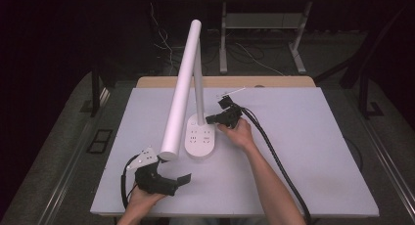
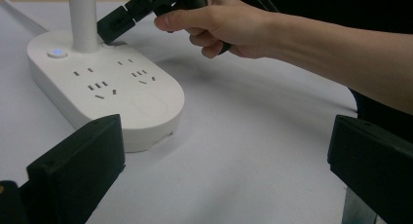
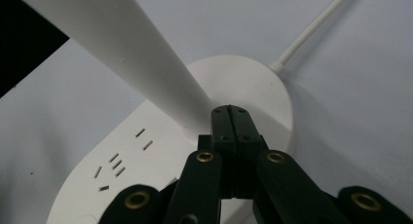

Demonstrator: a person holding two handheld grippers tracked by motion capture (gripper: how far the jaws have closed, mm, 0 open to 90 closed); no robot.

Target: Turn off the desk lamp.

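Desk lamp (image 1: 188, 83): stands a little left of the middle of the tabletop (image 1: 313, 156), nearer the far edge than the near one; its long white head slants down toward the near left corner.
Lamp base (image 2: 122, 95): a white oval block with two sets of sockets on top; a small round button (image 2: 57, 52) at the foot of the post glows blue in the left gripper view.
Lamp cord (image 3: 311, 31): runs off the back of the base toward the far edge.
Right tongs (image 3: 230, 112): clenched tight with nothing between the jaws, tips together and pressed to, or just above, the top of the base right beside the post; I cannot tell for certain that they touch.
Right hand (image 2: 219, 27): wrapped round the tongs' handle, just right of the base.
Left tongs (image 1: 183, 180): released, jaws wide apart and empty, resting near the near left corner, pointed toward the base but well short of it.
Done so far, by my reading: the closed tongs are at the base and the blue light suggests the button has answered; the lamp head itself shows no glow I can make out.
Left to do, as I judge it: confirm the press, then draw the right tongs clear.
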